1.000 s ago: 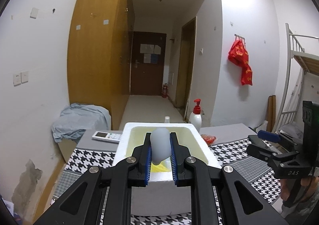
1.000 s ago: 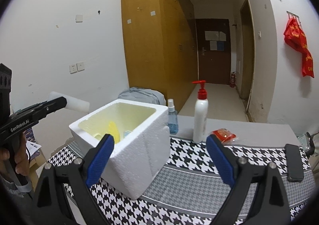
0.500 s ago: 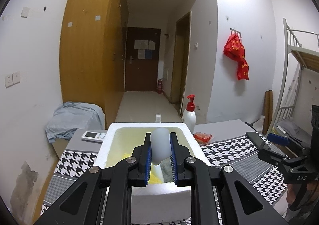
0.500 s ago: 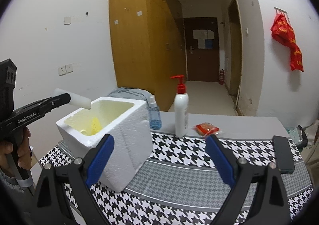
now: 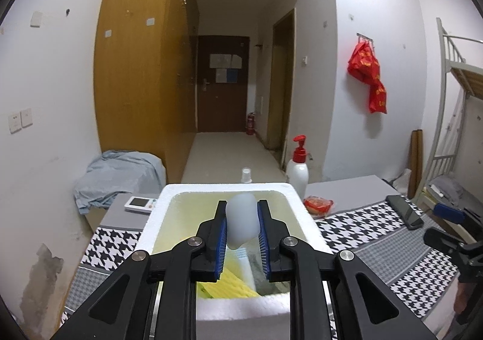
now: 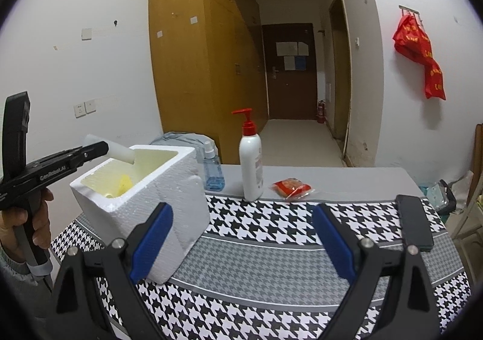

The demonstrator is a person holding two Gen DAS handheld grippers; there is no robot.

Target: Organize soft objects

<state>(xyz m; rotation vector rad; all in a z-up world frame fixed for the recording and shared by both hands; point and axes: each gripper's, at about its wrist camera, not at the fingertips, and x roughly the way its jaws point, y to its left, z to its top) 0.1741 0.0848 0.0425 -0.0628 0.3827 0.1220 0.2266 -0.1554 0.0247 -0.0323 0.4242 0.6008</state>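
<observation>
The counter [image 6: 271,261], under its black-and-white houndstooth cloth, fills the lower half of my right view. On it, lower left, stands the open white foam box [image 6: 169,189] with a yellowish inside, where yellow soft pieces [image 5: 232,285] already lie at the bottom. A white pump bottle with a red top [image 6: 250,168] stands right of the box at centre frame.

My left hand-held gripper [image 5: 241,231] hangs over the box mouth at lower centre of its view, its blue pads on either side of a pale, whitish soft foam piece [image 5: 241,224]. The jaws have just been opening slightly, yet the piece sits between them and the pads look to be touching it.

I judge this piece very light and squashy; it should drop without harm, though it may cling to a pad. A gentle grip across its thicker middle suits it best.

My right hand-held gripper [image 6: 241,246] stands wide apart, empty, above the cloth.
</observation>
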